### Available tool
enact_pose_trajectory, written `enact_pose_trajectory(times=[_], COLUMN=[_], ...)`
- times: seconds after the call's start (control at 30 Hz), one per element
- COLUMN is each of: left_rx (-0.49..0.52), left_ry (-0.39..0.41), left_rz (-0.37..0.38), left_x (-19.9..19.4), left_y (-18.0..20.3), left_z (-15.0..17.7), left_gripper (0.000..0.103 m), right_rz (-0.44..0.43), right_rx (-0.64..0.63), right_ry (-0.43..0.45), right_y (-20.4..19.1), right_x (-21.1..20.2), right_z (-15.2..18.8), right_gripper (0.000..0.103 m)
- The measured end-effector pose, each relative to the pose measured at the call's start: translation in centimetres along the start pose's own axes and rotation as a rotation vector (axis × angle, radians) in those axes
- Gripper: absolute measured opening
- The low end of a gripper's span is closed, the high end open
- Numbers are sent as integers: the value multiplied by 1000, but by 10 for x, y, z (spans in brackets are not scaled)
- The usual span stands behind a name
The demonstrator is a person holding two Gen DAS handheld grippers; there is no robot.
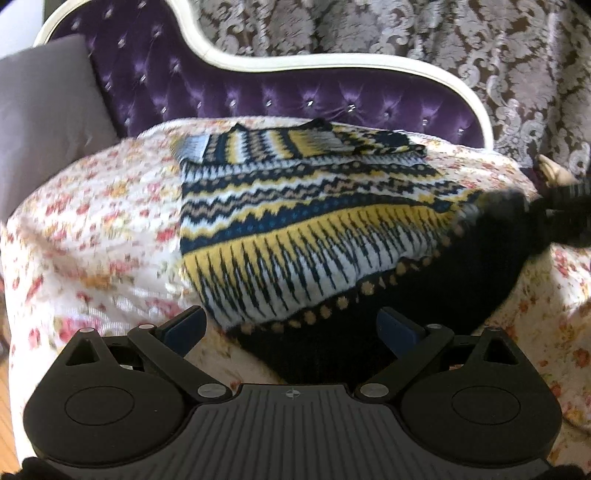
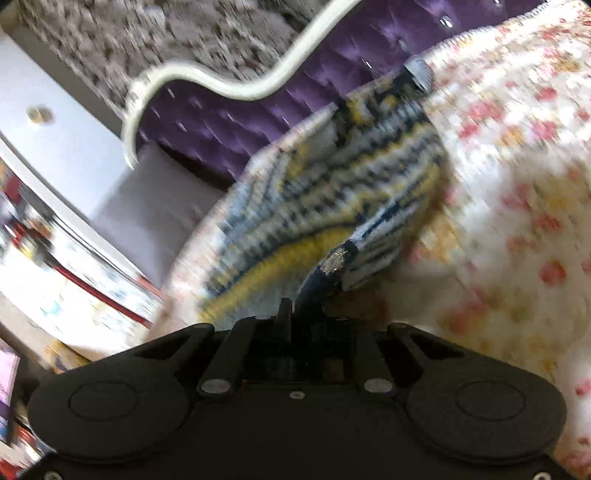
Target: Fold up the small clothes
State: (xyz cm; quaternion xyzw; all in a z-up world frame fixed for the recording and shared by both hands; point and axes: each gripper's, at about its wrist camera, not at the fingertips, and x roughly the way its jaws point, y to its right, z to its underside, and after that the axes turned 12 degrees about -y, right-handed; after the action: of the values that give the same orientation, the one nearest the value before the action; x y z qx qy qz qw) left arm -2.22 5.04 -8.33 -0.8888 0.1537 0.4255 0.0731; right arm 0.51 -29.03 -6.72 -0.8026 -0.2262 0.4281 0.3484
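Left wrist view: we see one patterned knit sweater (image 1: 295, 221) in yellow, navy and pale bands lying on the floral bedspread (image 1: 103, 229), its dark hem nearest us.
Left gripper: our left gripper (image 1: 291, 326) hangs over the near hem with its two fingers spread wide apart and nothing between them.
Right gripper: our right gripper (image 2: 295, 306) has its fingers drawn together, clamped on a dark edge of the sweater (image 2: 332, 184); in the left wrist view it shows as a blurred black shape (image 1: 517, 221) at the garment's right edge.
Sweater's lie: the far part is folded over on itself, two sleeve-like flaps doubled across the top; the right edge is lifted off the bedspread.
Surroundings: one purple tufted headboard (image 1: 258, 92) with a white curved frame, one grey pillow (image 1: 44, 122) at its left, damask-patterned wall (image 1: 443, 33) behind.
In the way: we see nothing between our left fingers and the hem.
Right wrist view: heavily blurred; a white cabinet (image 2: 66, 122) with one round knob stands beyond the pillow.
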Motion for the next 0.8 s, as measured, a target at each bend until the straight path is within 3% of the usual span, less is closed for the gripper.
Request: enact_pose_trajectory(times=[0.2, 0.3, 0.43, 0.53, 0.57, 0.6, 0.67, 0.73, 0.77, 0.8], left_rx=[110, 145, 156, 143, 137, 131, 125, 126, 126, 125], left_ry=[32, 28, 12, 16, 13, 10, 2, -3, -3, -3], left_rz=[13, 29, 44, 47, 52, 55, 62, 66, 70, 72], left_x=[0, 3, 10, 11, 12, 13, 15, 16, 16, 16], left_y=[6, 7, 7, 6, 5, 4, 4, 6, 6, 7], left_z=[-8, -13, -16, -18, -18, -18, -17, -16, -16, -16], left_gripper=[100, 100, 100, 100, 100, 100, 100, 100, 100, 100], right_rz=[-127, -127, -75, 83, 120, 156, 243, 338, 386, 441], right_rx=[63, 58, 26, -91, -118, -139, -194, -282, -325, -367], right_ry=[104, 146, 125, 86, 77, 72, 63, 63, 63, 71], right_y=[-11, -17, -18, -27, -29, -31, -37, -47, -53, -59], right_x=[-2, 7, 22, 23, 21, 18, 13, 7, 4, 1], right_z=[-52, -81, -105, -97, -92, -84, -64, -43, -32, -21], right_gripper=[18, 18, 19, 28, 41, 60, 82, 87, 99, 103])
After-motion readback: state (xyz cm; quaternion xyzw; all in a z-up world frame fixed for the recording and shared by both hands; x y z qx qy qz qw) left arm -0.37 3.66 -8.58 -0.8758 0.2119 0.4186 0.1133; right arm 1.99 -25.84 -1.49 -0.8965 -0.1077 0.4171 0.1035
